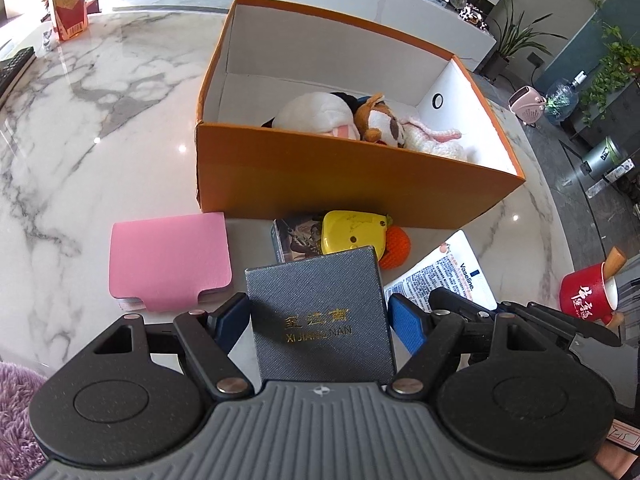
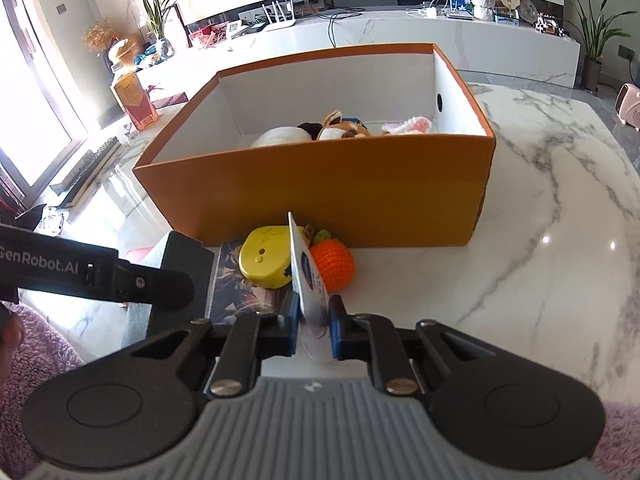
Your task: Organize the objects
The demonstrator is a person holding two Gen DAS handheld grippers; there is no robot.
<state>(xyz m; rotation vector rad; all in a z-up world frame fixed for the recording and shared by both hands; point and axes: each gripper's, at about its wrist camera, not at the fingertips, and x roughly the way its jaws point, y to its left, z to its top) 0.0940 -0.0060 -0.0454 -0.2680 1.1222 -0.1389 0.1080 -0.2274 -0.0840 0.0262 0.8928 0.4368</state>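
My left gripper [image 1: 318, 314] has a dark grey gift box [image 1: 320, 320] with gold lettering between its blue pads, which press on its two sides. My right gripper [image 2: 316, 318] is shut on a white Vaseline sachet [image 2: 306, 280] that stands on edge between the pads; the sachet [image 1: 436, 272] also shows in the left wrist view. Just beyond stands an open orange carton [image 1: 340, 172] with plush toys [image 1: 376, 120] inside. A yellow plastic case [image 2: 264, 264], an orange crochet ball [image 2: 332, 266] and a picture booklet [image 2: 236, 292] lie against its near wall.
A pink wallet [image 1: 168, 256] lies at the left on the marble table [image 1: 100, 120]. A red mug [image 1: 588, 292] sits at the right edge. A red-and-yellow packet [image 1: 68, 4] and a keyboard [image 2: 84, 172] are at the far left. Purple fleece [image 2: 40, 352] is close below.
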